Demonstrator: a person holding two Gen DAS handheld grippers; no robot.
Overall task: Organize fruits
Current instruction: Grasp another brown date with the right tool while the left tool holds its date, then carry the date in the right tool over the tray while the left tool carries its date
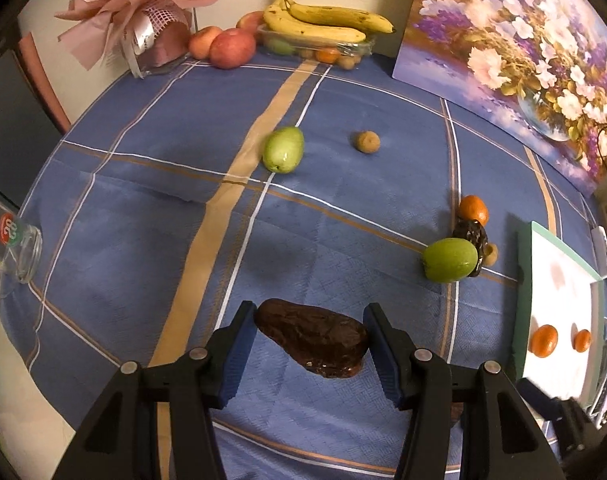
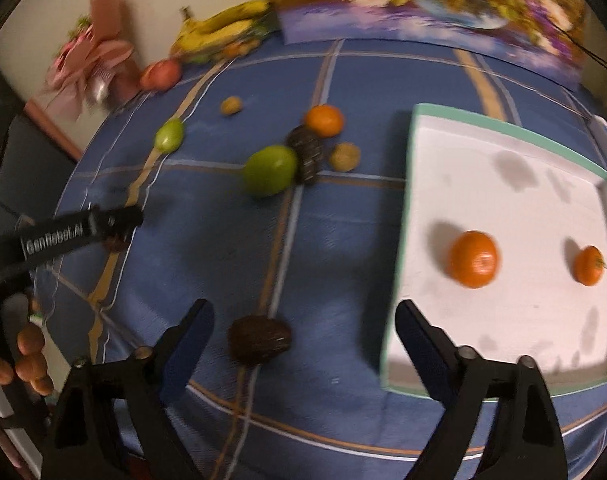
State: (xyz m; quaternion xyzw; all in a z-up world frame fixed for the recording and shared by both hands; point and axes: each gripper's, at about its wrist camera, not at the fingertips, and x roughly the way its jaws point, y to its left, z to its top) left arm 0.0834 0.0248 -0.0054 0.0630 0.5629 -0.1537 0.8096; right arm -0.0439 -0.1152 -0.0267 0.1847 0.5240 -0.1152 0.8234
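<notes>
My left gripper (image 1: 309,344) is shut on a dark brown avocado (image 1: 313,338), its blue pads touching both ends, just above the blue checked cloth. In the right wrist view the left gripper (image 2: 115,228) appears at the left. My right gripper (image 2: 303,332) is open and empty, above another dark avocado (image 2: 259,340) lying on the cloth. A white tray with a green rim (image 2: 407,208) holds two tangerines (image 2: 473,258). Loose on the cloth are a green fruit (image 2: 269,170), a dark fruit (image 2: 307,152), a tangerine (image 2: 324,120) and a small brown fruit (image 2: 344,157).
Another green fruit (image 1: 283,149) and a small brown fruit (image 1: 367,142) lie mid-table. At the back stand bananas (image 1: 323,20) on a clear container, apples (image 1: 231,48), a pink bouquet (image 1: 135,12) and a flower painting (image 1: 515,52). A glass mug (image 1: 13,248) lies at the left edge.
</notes>
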